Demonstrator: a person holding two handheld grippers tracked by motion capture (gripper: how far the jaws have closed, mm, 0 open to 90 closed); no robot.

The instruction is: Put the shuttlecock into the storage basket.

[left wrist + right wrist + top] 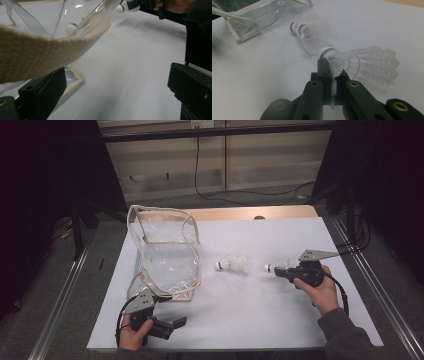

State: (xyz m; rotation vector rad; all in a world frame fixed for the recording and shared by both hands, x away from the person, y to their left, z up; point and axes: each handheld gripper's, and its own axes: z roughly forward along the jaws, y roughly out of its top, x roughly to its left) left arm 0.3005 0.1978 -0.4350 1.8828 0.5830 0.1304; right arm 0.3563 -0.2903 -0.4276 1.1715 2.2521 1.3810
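R gripper (280,271) pinched tight on a shuttlecock (276,266), right-centre of the surface (260,320). In the right gripper view (333,75) jaws clamp the feather skirt just behind the cork; shuttlecock (364,63) lies roughly level, cork pointing away toward the bag.

2nd pile of shuttlecocks (234,264) lies loose betw. the held one and the bag, near both, touching neither as far as I can tell. Looks like 2 nested in the right gripper view (310,32). It sits right on the straight line from R gripper to bag.

Clear plastic bag (165,252) w/ beige webbing trim, left-centre, mouth held up & open, back end near the far edge of the white sheet.

L gripper (172,325) near the front-left edge, jaws spread wide, nothing betw. them. In the left gripper view the bag strap (37,53) hangs across above one jaw; can't tell if it touches.

Open room: wide bare area front-centre and far-right of the surface. R side has margin to the edge; L gripper has little margin to the front edge.

Off-surface: metal rails both sides, cable on the floor behind.
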